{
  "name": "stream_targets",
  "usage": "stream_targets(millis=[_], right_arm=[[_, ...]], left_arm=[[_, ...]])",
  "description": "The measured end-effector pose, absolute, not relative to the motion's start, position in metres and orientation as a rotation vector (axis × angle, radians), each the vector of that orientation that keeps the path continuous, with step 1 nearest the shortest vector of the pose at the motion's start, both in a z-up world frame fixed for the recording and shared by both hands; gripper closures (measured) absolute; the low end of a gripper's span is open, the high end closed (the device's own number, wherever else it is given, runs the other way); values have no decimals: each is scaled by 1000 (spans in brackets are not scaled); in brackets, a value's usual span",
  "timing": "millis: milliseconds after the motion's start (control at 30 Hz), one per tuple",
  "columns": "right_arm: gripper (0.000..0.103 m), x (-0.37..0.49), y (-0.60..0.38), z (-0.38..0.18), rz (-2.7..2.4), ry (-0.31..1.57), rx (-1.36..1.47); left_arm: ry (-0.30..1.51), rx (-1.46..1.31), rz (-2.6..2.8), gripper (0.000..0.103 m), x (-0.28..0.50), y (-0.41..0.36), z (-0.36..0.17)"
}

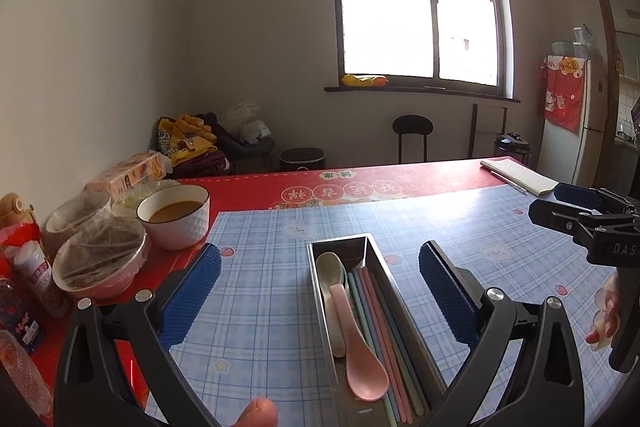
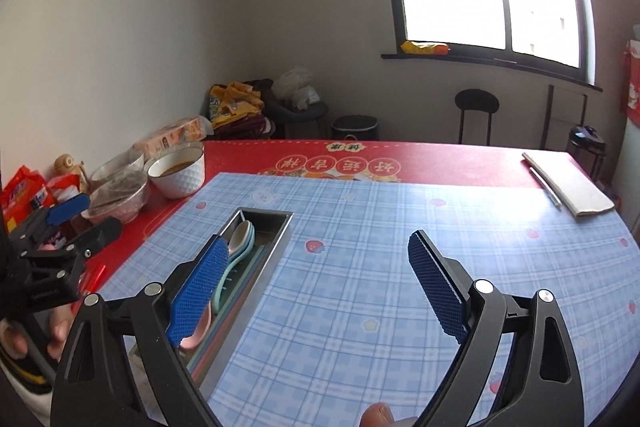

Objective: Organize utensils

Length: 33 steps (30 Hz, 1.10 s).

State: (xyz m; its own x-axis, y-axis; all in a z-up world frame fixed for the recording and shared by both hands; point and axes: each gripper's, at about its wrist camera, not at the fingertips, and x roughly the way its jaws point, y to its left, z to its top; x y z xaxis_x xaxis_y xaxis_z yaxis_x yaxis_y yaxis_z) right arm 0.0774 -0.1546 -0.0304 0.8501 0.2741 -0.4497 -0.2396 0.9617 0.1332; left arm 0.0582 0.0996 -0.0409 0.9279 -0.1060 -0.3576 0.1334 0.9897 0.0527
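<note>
Pastel plastic spoons (image 1: pixel 362 343) and chopsticks (image 1: pixel 384 331) lie gathered lengthwise in the narrow steel tray (image 1: pixel 404 311) on the checked table (image 2: pixel 400 267); both hand-held grippers, left (image 1: pixel 320 301) and right (image 2: pixel 320 291), hover released, empty.

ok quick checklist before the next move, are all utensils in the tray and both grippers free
1. Pink spoon inside metal tray: ok.
2. White spoon in tray: ok.
3. Chopsticks lying lengthwise in tray: ok.
4. Left hand-held gripper open, nothing between pads: ok.
5. Right hand-held gripper open, empty: ok.
6. No utensils left on the blue checked mat: ok where visible; near edge cannot tell.
</note>
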Motion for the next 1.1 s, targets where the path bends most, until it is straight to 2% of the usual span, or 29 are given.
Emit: stream_targets(millis=[433, 1100], right_arm=[[15, 35, -200, 5, 176, 342, 118], [15, 26, -223, 9, 107, 329, 132]], left_arm=[[279, 46, -158, 6, 30, 56, 1], [302, 64, -154, 6, 34, 38, -1]])
